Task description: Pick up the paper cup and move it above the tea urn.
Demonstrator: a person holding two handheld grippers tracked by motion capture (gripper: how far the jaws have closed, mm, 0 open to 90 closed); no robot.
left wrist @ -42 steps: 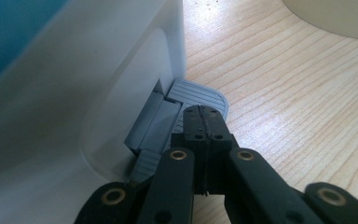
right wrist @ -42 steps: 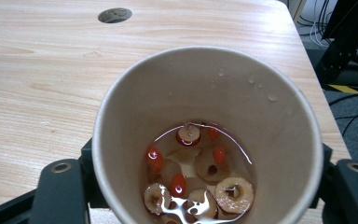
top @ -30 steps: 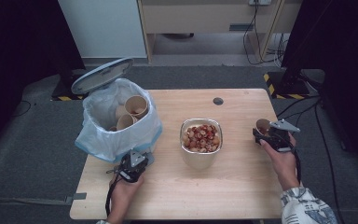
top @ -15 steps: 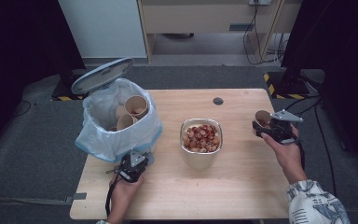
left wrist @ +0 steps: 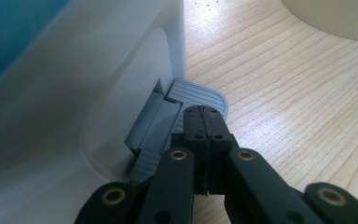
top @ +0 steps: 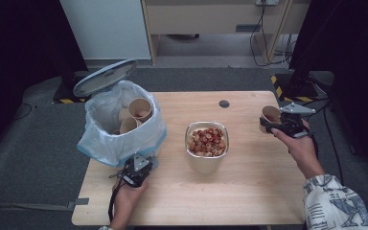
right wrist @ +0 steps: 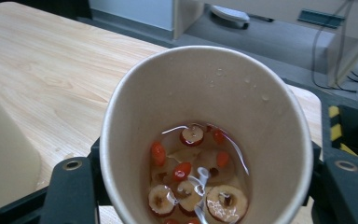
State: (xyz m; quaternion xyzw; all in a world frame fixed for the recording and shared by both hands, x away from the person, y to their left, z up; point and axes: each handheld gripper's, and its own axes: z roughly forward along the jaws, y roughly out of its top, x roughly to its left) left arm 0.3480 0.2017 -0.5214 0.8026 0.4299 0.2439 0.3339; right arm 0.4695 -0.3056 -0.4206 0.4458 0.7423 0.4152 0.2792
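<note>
My right gripper (top: 270,123) is shut on a brown paper cup (top: 270,115) and holds it a little above the table's right edge. In the right gripper view the cup (right wrist: 205,93) sits between the jaws of the right gripper (right wrist: 205,196), with some liquid, fruit slices and red berries at its bottom. My left gripper (top: 143,164) is shut, its tips resting on the grey foot pedal (left wrist: 200,95) of a white bin (top: 124,129). The left gripper (left wrist: 203,116) has nothing between its jaws. The bin's lid (top: 105,76) stands raised.
The bin has a pale plastic liner and holds several paper cups (top: 140,108). A metal bowl (top: 207,160) full of red and tan fruit stands mid-table. A small dark disc (top: 224,103) lies near the far edge of the wooden table (top: 249,191).
My right gripper has lifted the cup up off the table and a little away from me. The left gripper has kept still on the pedal, lid still raised.
</note>
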